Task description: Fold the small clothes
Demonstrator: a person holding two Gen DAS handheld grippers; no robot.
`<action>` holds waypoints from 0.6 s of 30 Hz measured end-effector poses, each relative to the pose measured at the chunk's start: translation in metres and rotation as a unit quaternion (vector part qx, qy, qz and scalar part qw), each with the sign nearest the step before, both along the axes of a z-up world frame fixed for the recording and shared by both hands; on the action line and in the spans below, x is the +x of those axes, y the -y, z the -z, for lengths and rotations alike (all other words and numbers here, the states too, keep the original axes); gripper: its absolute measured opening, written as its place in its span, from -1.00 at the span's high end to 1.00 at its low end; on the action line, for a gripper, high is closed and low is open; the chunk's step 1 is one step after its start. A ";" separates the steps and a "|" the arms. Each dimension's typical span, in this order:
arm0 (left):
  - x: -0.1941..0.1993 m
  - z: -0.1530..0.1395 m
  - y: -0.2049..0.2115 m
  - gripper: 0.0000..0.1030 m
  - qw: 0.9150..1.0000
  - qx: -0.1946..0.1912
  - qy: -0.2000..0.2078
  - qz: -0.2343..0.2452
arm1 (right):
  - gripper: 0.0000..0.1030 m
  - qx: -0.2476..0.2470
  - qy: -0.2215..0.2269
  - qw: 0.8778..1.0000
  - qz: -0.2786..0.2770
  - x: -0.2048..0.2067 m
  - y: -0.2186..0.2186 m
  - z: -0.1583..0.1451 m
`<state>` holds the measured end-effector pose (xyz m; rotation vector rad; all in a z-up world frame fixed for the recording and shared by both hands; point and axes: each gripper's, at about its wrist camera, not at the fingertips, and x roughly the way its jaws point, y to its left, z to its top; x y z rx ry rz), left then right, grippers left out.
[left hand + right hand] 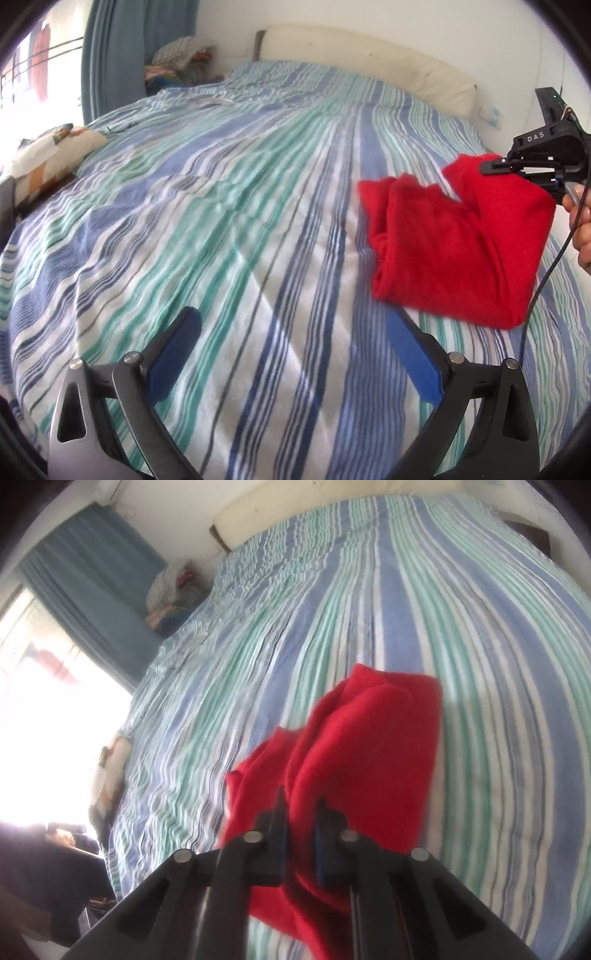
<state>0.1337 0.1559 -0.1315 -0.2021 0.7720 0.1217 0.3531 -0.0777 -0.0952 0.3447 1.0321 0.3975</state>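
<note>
Right gripper (301,812) clenched on red garment (458,240) (partly folded, hanging above striped bedsheet (221,221)), left gripper (295,332) spread wide, grasping nothing, cream headboard (369,59) behind.

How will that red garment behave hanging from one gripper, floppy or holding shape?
Probably floppy: the red garment sags in loose folds below the right gripper, which pinches one edge. Likely light, since that small pinch lifts it off the striped bedspread. Fuzzy knit texture suggests little slipping. The left gripper is open, holding nothing.
</note>
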 end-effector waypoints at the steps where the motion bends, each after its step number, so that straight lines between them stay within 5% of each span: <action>1: 0.000 0.000 -0.004 -0.95 1.000 -0.003 0.000 -0.004 | 0.78 -0.012 0.000 1.000 -0.011 0.002 -0.020 0.006; 4: -0.002 0.001 -0.014 -0.95 1.000 -0.001 0.001 -0.017 | 0.67 -0.033 -0.003 0.998 -0.047 0.004 -0.073 0.036; 7: -0.002 0.000 -0.023 -0.95 0.999 0.006 -0.001 -0.042 | 0.20 0.062 -0.053 0.992 -0.092 0.001 -0.098 0.067; 11: -0.003 0.001 -0.038 -0.95 0.998 -0.011 -0.004 -0.065 | 0.19 0.102 -0.017 0.985 -0.139 -0.023 -0.100 0.048; 13: -0.003 0.001 -0.042 -0.95 0.997 -0.020 -0.004 -0.070 | 0.17 0.059 0.013 0.986 -0.154 -0.035 -0.090 0.032; 15: -0.003 0.002 -0.041 -0.95 0.997 -0.031 -0.007 -0.068 | 0.17 -0.039 0.048 0.984 -0.167 -0.046 -0.084 0.022; 18: -0.002 0.003 -0.033 -0.95 0.998 -0.033 -0.005 -0.052 | 0.17 -0.114 0.054 0.974 -0.189 -0.058 -0.083 0.035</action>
